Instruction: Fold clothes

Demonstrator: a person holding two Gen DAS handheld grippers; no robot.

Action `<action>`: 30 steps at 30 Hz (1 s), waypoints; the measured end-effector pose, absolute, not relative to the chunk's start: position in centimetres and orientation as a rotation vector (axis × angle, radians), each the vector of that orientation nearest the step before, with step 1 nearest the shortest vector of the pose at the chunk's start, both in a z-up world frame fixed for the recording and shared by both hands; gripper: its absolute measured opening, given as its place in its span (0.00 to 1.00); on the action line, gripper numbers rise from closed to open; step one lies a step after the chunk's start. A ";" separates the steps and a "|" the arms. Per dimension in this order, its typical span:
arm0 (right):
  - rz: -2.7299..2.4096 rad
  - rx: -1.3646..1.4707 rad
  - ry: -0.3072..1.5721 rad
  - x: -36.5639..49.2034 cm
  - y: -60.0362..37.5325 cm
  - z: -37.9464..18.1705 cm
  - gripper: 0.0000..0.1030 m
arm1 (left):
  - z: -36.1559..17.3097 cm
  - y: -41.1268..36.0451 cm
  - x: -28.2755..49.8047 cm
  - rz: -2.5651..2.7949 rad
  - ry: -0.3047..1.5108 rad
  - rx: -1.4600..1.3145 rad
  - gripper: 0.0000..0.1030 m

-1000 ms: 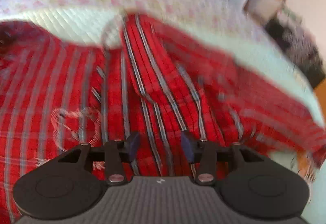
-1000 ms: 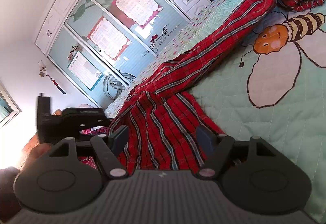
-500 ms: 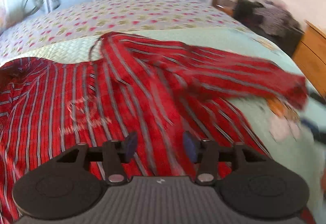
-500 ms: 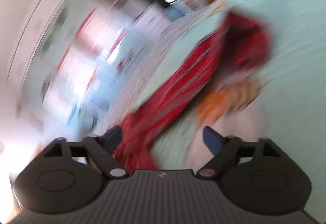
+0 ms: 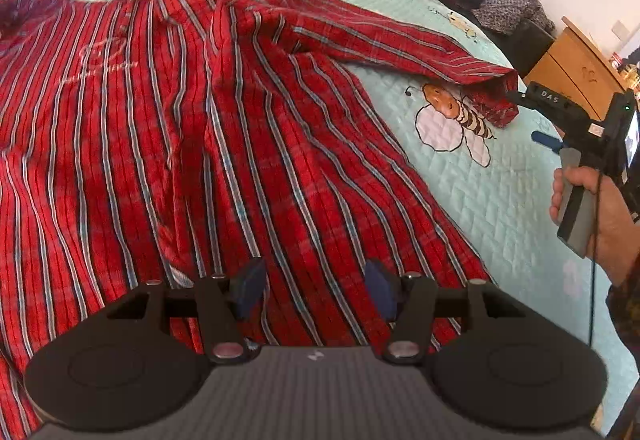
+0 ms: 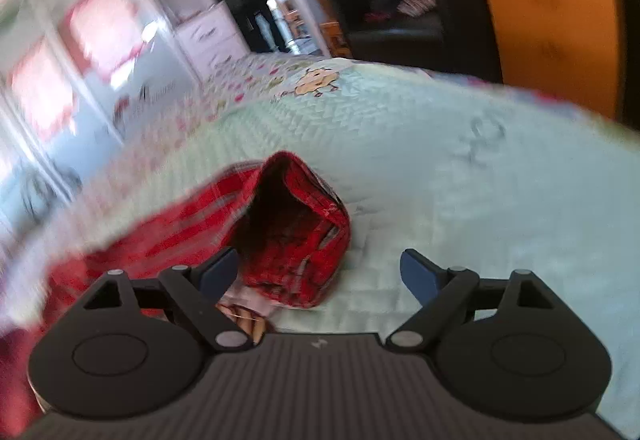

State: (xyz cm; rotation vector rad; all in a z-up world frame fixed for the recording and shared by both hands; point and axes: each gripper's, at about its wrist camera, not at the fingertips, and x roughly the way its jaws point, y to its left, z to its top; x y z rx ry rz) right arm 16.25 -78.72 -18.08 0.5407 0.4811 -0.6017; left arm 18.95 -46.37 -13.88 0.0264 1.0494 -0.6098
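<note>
We see a red plaid shirt (image 5: 192,128) spread across a pale green quilted bedspread (image 5: 500,200), filling the left and centre of the left wrist view, with its collar toward the upper left and one long sleeve (image 5: 380,44) running out to the right of the frame. The sleeve's cuff (image 5: 496,92) lies crumpled just above a bee motif (image 5: 456,116) stitched into the quilt. Our left gripper (image 5: 312,290) sits at the bottom centre, its blue-tipped fingers spread apart over the shirt's hem with nothing between them. At the right edge of that view, a hand (image 5: 600,212) grips the handle of our right gripper (image 5: 532,118), whose tips point at the cuff. From the right wrist view (blurred, especially on the left), the right gripper (image 6: 320,272) is splayed wide and empty, with the open mouth of the cuff (image 6: 296,228) lying just ahead of its left finger (image 6: 218,272). A wooden cabinet (image 5: 576,72) stands beyond the bed, at upper right.
</note>
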 end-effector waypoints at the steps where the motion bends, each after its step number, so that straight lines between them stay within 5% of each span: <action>1: -0.605 0.506 0.479 16.2 -78.9 -17.9 0.86 | -13.9 -46.5 18.9 -0.607 1.052 0.027 0.56; 9: -0.578 0.541 0.546 19.2 -81.9 -19.5 0.82 | -14.1 -48.6 18.7 -0.532 1.121 0.055 0.65; 10: -0.559 0.469 0.563 19.9 -81.5 -19.1 0.78 | -14.2 -48.8 18.7 -0.524 1.132 0.055 0.65; 13: -0.504 0.192 0.613 21.9 -79.9 -17.5 0.39 | -15.1 -49.1 18.8 -0.509 1.166 0.048 0.66; 14: -0.485 0.100 0.627 22.6 -79.4 -17.0 0.16 | -15.3 -49.2 18.8 -0.501 1.173 0.050 0.66; 20: -0.386 -0.514 0.639 26.1 -75.9 -13.3 0.12 | -15.9 -50.0 18.6 -0.484 1.169 0.055 0.80; 25: -0.570 -1.296 0.414 25.4 -78.8 -13.6 0.16 | -16.1 -51.0 18.0 -0.470 1.148 0.100 0.87; 26: -0.570 -1.304 0.485 25.4 -80.1 -14.4 0.24 | -16.2 -51.1 17.8 -0.471 1.142 0.104 0.89; 27: -0.559 -1.265 0.591 25.6 -81.5 -15.4 0.51 | -16.2 -51.2 17.7 -0.471 1.137 0.108 0.91; 29: -0.533 -1.178 0.800 25.9 -84.4 -17.4 0.85 | -16.4 -51.5 17.5 -0.479 1.129 0.129 0.94; 30: -0.487 -1.094 0.870 25.5 -84.9 -18.2 0.86 | -16.4 -51.6 17.4 -0.484 1.125 0.140 0.96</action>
